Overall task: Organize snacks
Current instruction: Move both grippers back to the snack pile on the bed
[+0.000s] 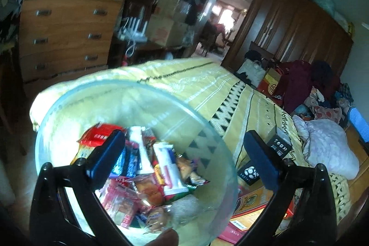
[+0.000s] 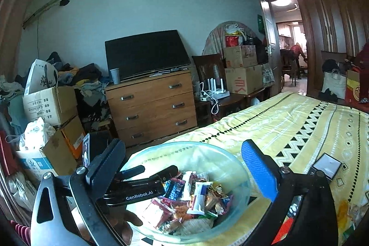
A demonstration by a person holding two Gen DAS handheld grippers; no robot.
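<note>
Glass bowl point(image 2: 184, 190) full of wrapped snacks point(image 2: 193, 197) on the yellow bed point(image 2: 288, 121). Left gripper point(image 1: 184, 158) over the bowl's 9 o'clock side, fingers spread wide, nothing held. Right gripper point(image 2: 184, 165) at the 6 o'clock rim, likewise wide apart and empty. Black box point(image 1: 280, 146) at 3 o'clock of the bowl. Dresser point(image 2: 152, 105) beyond, at 11 o'clock.

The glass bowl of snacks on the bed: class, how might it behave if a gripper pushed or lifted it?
The glass bowl looks smooth and thin-rimmed, so probably slippery and breakable. It sits on soft bedding, so it may tip rather than slide. The loose snack packets would likely shift inside.
</note>
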